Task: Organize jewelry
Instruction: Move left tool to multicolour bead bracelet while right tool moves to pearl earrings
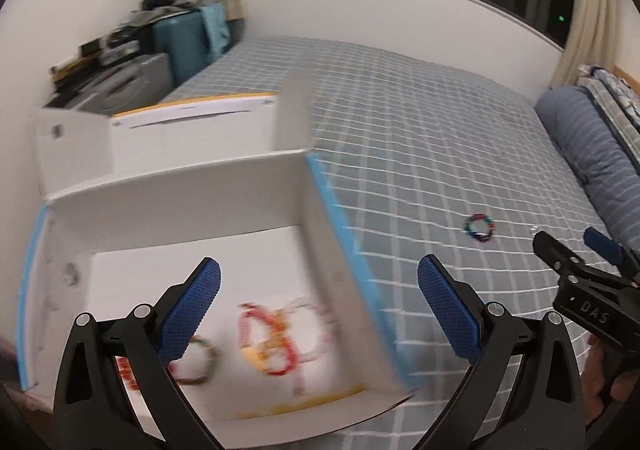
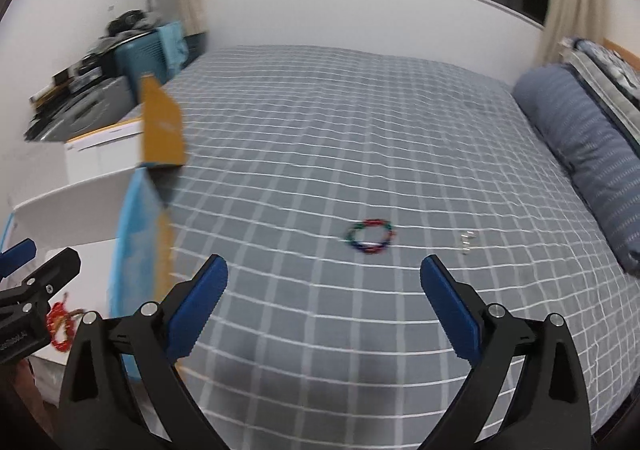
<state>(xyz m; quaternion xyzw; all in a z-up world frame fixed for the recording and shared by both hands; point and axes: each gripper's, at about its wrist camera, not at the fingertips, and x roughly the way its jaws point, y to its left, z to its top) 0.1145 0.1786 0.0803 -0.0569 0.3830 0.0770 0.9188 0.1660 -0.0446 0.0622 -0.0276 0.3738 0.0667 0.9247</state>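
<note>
One open box with several bracelets inside, blurred beyond exact counting. One bracelet on the bed. One small silver item beside it. Two grippers. One bolster.

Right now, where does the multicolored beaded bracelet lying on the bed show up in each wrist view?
Left wrist view: multicolored beaded bracelet at right of center, on the plaid bedspread, right of the open white box.
Right wrist view: the bracelet near center, ahead of the open right gripper.
Shared landmark: the blue striped bolster pillow along the right edge.
</note>
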